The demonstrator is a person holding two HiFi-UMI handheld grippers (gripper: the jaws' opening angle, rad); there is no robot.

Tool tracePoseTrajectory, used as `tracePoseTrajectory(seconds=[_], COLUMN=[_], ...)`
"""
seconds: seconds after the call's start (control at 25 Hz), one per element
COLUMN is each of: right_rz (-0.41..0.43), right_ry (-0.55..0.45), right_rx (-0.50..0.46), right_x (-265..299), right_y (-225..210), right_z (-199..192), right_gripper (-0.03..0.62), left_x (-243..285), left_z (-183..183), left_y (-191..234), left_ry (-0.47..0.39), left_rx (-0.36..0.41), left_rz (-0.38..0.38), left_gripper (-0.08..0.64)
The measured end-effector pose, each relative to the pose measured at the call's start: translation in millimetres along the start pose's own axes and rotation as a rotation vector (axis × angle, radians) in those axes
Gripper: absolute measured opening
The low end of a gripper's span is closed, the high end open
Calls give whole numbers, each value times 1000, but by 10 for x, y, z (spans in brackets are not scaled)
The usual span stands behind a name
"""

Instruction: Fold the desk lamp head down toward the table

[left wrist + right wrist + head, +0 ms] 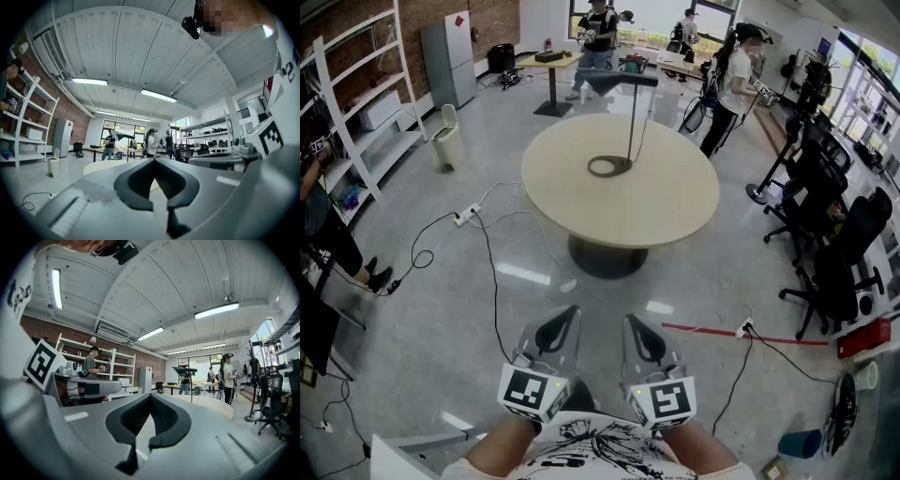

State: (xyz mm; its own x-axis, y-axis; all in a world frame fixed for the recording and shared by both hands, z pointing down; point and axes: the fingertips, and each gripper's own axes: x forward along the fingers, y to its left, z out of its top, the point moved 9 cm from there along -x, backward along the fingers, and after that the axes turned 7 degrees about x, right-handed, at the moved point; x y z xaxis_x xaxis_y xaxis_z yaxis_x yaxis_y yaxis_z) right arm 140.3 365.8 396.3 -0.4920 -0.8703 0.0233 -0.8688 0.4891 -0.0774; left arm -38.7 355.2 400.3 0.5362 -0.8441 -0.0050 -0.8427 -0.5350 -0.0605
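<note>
Head view: desk lamp (626,81) stands on the counter (675,202), well beyond both grippers; left gripper (570,312) and right gripper (629,321), clenched empty, point toward it side by side.

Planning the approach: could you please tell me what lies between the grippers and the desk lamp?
Head view: only bare floor and the round table's near part before the desk lamp; a cable runs just left.
</note>
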Motion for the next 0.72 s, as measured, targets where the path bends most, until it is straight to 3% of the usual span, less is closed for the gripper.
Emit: tracePoseTrajectory(seconds=[0.72], right_rz=[-34], right_ry=[-10], right_rx=[47], right_x=[140], right_y=[-24], right_z=[-69], right_gripper=[8], left_x=[50], left_z=[-53], left_y=[131], left_ry=[-15], left_rx=[-13], left_rz=[13], left_gripper=[6])
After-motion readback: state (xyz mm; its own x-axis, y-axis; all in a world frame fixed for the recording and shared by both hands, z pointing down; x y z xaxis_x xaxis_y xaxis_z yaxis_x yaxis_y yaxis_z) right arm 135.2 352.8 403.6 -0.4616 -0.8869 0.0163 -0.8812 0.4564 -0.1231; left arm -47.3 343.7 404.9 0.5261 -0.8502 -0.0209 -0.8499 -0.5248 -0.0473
